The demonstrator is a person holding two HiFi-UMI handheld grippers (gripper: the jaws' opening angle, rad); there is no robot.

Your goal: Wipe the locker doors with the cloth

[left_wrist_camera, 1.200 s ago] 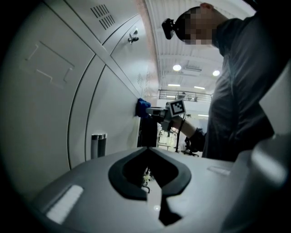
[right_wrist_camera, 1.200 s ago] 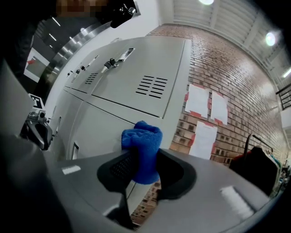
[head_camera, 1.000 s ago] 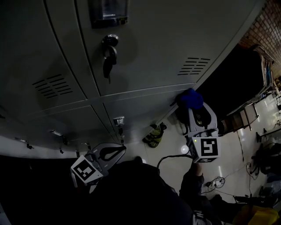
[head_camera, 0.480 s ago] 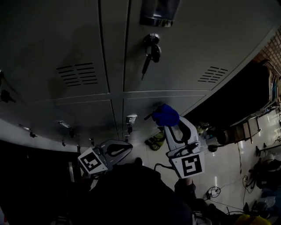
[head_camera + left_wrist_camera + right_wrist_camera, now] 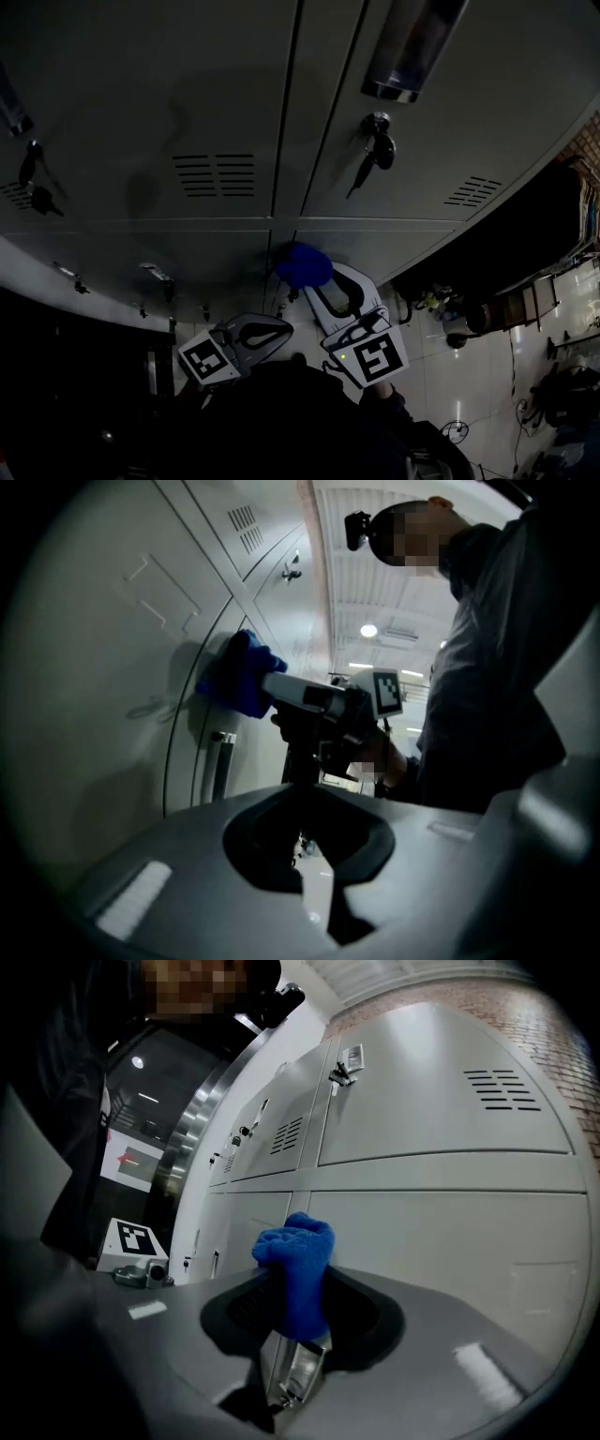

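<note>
Right gripper (image 5: pixel 317 281): its jaws are clamping the blue cloth (image 5: pixel 303 267).
Cloth: it is pressing on the grey locker doors (image 5: pixel 187 103), just under the horizontal seam between upper and lower doors.
Left gripper (image 5: pixel 267 330): its jaws are sitting together, holding nothing, apart from the doors.
Lockers: all doors are standing shut, so contents are not showing; a key (image 5: pixel 373 155) is hanging in one lock.

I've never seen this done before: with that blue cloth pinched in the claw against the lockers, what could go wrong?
The cloth is a bunched wad in the right claw; pressed on the locker door, it may slip out. Swept higher, it might snag the keys hanging from a lock.
</note>
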